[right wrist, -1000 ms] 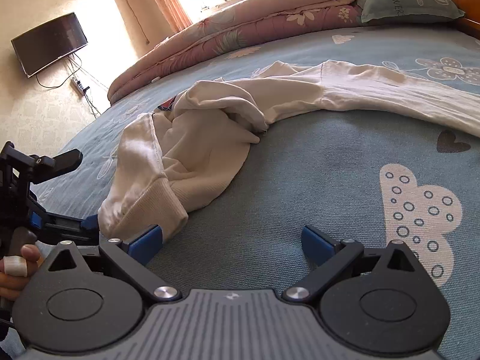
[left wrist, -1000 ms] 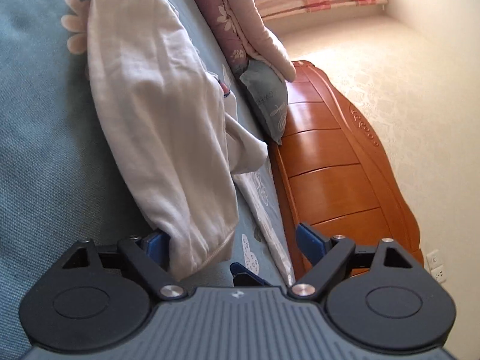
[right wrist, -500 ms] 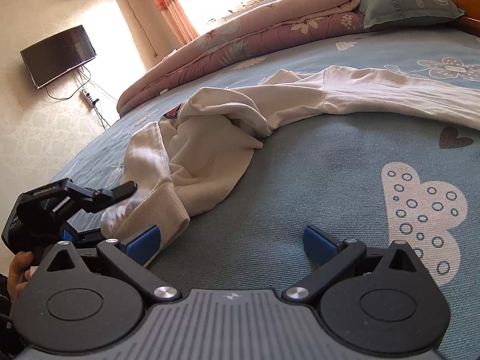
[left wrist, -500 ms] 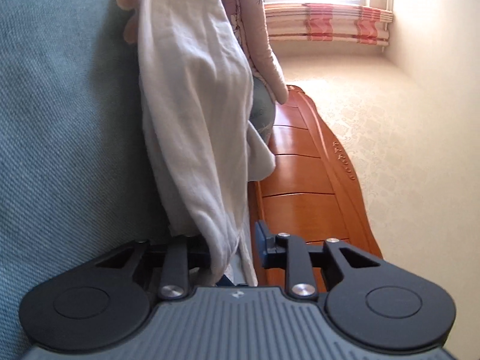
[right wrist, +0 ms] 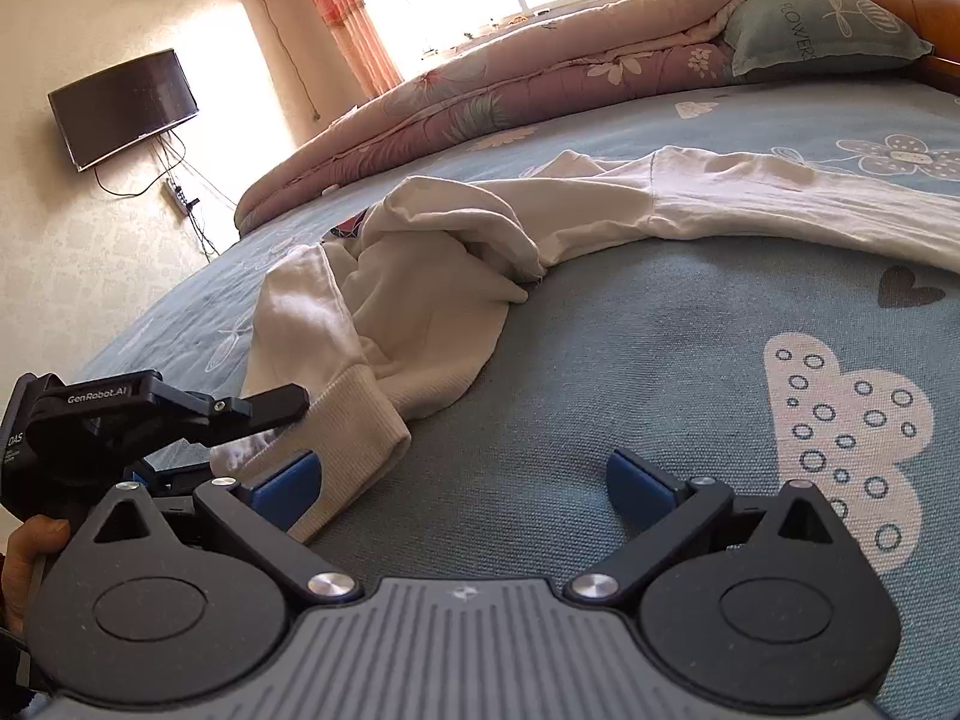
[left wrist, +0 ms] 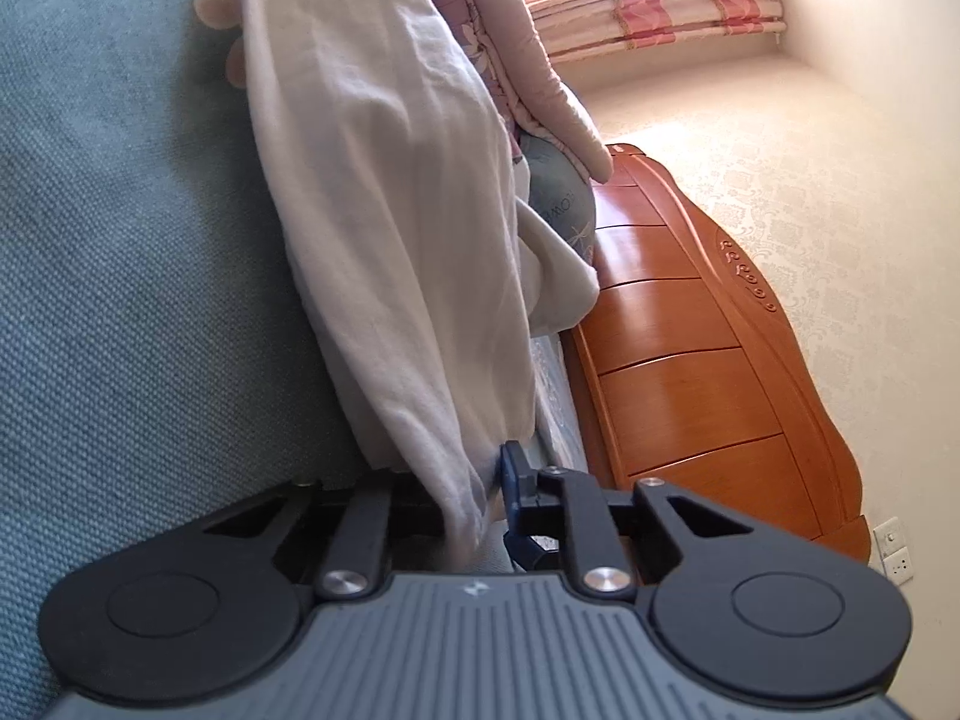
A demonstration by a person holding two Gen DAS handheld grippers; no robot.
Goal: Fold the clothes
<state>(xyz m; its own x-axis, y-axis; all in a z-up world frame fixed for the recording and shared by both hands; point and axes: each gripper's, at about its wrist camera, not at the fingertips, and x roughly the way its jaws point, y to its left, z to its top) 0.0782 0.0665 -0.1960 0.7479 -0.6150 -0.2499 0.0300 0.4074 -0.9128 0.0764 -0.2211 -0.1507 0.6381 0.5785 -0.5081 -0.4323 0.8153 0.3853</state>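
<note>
Left wrist view: the left gripper (left wrist: 480, 480) is clamped on the hem of a cream sweatshirt (left wrist: 390, 228), its blue-padded fingers pressed together with a fold of soft cotton between them. From that pinch the garment runs straight away from the camera across the blue bedsheet (left wrist: 120, 300), its long axis lying along the bed toward the far rolled quilt. The cloth is thin, wrinkled and matte; the sheet is coarse-woven with pale flower prints. Beyond, a grey-green pillow (left wrist: 561, 204) leans against the glossy orange wooden headboard (left wrist: 690, 360), with its curved, carved top.

Right wrist view: the right gripper (right wrist: 462, 480) rests low over the sheet with its jaws wide apart, holding nothing; its left pad lies just beside the ribbed cuff (right wrist: 354, 414). The sweatshirt lies bunched near the bed's left edge, then stretches rightward toward the headboard. The left gripper bites the fabric beside that cuff, with a hand (right wrist: 30, 564) on its grip. A padded floral quilt (right wrist: 510, 78) lies along the far edge.
</note>
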